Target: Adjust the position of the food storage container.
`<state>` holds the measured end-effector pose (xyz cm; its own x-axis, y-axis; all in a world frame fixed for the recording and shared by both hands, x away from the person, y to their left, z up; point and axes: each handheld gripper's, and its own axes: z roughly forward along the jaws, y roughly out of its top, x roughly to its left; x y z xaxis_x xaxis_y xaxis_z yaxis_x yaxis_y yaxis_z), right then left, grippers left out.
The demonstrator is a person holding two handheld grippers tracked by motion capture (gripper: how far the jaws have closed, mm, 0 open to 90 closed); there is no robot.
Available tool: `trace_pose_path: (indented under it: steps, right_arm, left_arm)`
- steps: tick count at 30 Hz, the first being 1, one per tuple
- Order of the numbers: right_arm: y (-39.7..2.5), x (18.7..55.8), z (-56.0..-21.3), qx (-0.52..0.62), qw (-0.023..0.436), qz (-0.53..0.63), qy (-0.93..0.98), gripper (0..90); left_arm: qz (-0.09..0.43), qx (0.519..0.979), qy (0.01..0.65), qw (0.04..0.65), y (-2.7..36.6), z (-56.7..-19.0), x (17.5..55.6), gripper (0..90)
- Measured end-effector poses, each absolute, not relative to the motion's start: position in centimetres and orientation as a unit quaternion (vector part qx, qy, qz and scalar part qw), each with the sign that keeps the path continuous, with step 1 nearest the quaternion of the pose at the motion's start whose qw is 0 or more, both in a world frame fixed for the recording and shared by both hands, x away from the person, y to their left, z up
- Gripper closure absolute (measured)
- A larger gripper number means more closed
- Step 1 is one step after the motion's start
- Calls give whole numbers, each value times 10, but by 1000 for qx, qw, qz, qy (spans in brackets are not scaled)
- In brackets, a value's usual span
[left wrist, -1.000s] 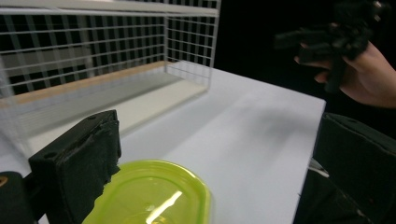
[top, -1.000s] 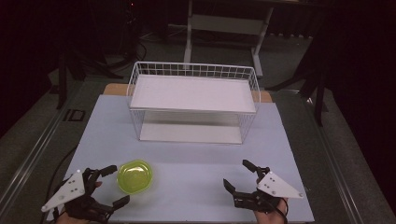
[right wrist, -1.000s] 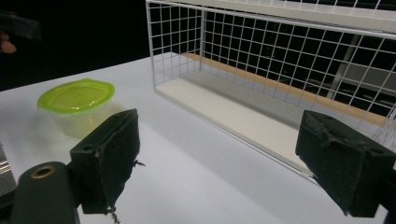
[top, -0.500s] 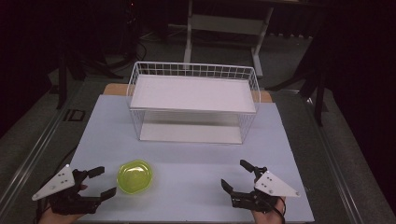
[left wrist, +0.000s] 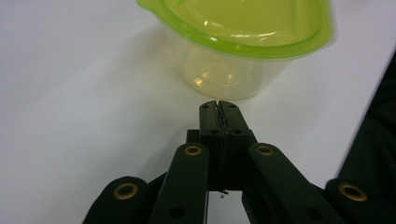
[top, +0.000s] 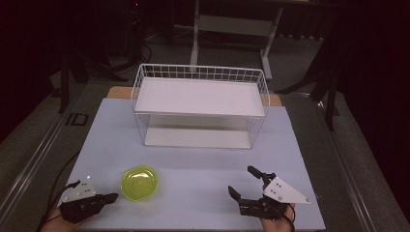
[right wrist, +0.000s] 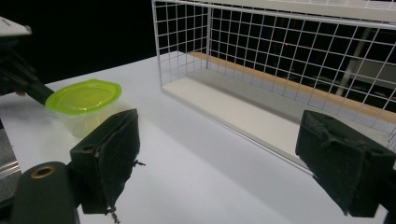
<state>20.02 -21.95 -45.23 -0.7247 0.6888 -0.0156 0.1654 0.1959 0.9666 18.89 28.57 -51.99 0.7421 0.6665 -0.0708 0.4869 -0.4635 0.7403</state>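
Note:
A clear tub with a lime-green lid (top: 139, 182) stands on the white table (top: 193, 169) near the front left. My left gripper (top: 112, 197) lies just left of it, jaws shut with nothing between them, tips a short way from the tub (left wrist: 243, 42). In the left gripper view the closed tips (left wrist: 218, 106) point at the tub's base. My right gripper (top: 245, 181) rests at the front right, jaws wide open and empty. From the right gripper view the tub (right wrist: 86, 105) sits far left, beyond the open jaws.
A white wire basket rack (top: 200, 106) with a flat white shelf on top stands at the table's back middle; its wire wall (right wrist: 280, 60) is close ahead of the right gripper. Dark floor and stand legs lie beyond the table.
My left gripper has drawn back toward the front left edge and its jaws have closed. The right gripper has shifted slightly nearer the front edge, still open.

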Motion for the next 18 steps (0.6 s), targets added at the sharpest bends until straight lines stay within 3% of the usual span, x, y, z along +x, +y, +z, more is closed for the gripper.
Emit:
trace_pose_path:
  steps: [18]
  right_arm:
    - [-221,201,-453,288,225,565,739,137]
  left_arm:
    - [77,861,328,382,238,-525,213,900]
